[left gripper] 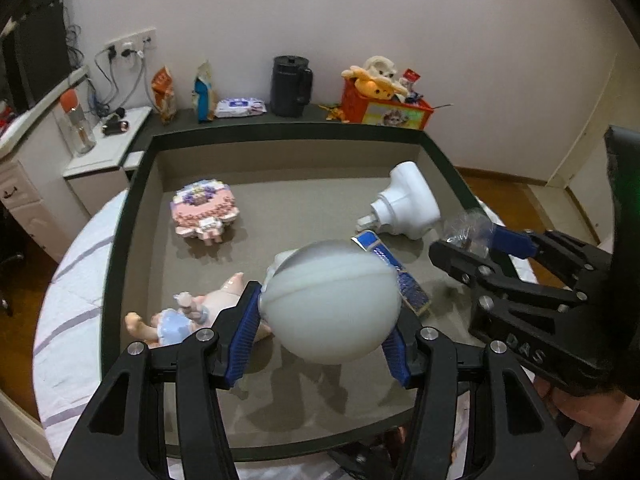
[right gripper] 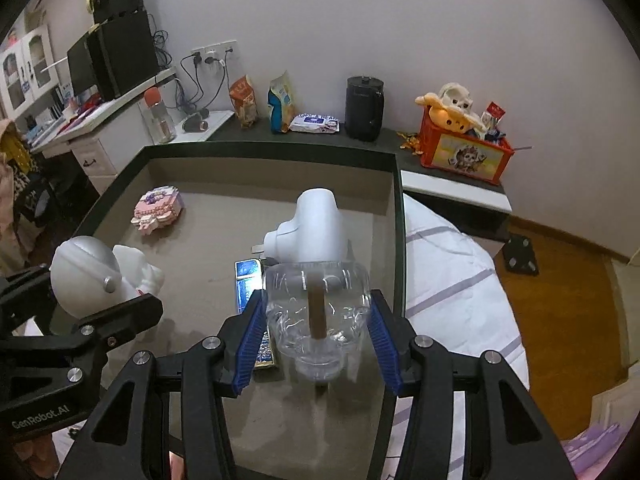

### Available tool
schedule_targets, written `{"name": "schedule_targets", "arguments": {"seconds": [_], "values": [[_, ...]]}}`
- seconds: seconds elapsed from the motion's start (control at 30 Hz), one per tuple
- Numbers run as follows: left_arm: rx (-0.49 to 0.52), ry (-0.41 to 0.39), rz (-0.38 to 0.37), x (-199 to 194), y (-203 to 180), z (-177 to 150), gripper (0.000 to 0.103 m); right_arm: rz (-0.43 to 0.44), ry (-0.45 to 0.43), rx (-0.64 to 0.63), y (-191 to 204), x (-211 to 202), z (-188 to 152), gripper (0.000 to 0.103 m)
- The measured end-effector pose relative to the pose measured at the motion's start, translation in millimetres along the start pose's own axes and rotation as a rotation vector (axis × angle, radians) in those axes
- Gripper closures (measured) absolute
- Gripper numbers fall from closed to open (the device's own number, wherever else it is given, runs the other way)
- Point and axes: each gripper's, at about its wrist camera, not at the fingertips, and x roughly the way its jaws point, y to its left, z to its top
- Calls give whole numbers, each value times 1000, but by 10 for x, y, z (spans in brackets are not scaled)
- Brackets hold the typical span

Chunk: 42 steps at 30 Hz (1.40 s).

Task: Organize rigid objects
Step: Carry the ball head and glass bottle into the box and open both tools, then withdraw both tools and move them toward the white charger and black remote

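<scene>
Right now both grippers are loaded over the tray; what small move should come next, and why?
Probably lower the right gripper to set the clear plastic dome on bare tray floor nearer the camera: the white device and blue box crowd the space beyond it.

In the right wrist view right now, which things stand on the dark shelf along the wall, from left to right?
Orange snack bag → blue snack bag → pack of wipes → black kettle → red toy box.
</scene>
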Motion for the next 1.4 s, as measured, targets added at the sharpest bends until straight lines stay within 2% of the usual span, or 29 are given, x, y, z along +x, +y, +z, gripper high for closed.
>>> {"name": "schedule_targets", "arguments": {"seconds": [0.03, 0.07, 0.13, 0.17, 0.27, 0.4, 0.67, 0.9, 1.07, 1.23, 1.4], "values": [[-2, -5, 12, -21, 8, 2, 31, 2, -3, -7, 14, -8, 4, 33], [-9, -13, 20, -50, 29, 5, 27, -6, -15, -15, 30, -32, 4, 29], [-25, -34, 15, -148, 81, 5, 10, -8, -22, -20, 42, -60, 11, 26], [-30, -44, 8, -202, 98, -7, 8, -5, -21, -17, 50, -72, 14, 23], [-33, -93, 16, -444, 124, -48, 6, -21, -39, -11, 82, -195, 1, 21], [-46, -161, 43, -821, 162, -168, 3, 5, -62, 33, 109, -411, -49, 20], [-69, -251, 89, -1565, 303, -652, 1, 68, -134, 77, 316, -1156, -454, 20], [-95, -283, 111, -2044, 321, -1133, 0, 101, -189, 85, 575, -1760, -878, 20], [-105, -283, 136, -2277, 291, -1362, 0, 107, -223, 108, 656, -2066, -1121, 20], [-94, -299, 158, -2478, 233, -1560, 0, 95, -236, 139, 630, -2264, -1349, 20], [-80, -300, 149, -2576, 148, -1720, 0, 78, -228, 153, 611, -2387, -1571, 20]]}}
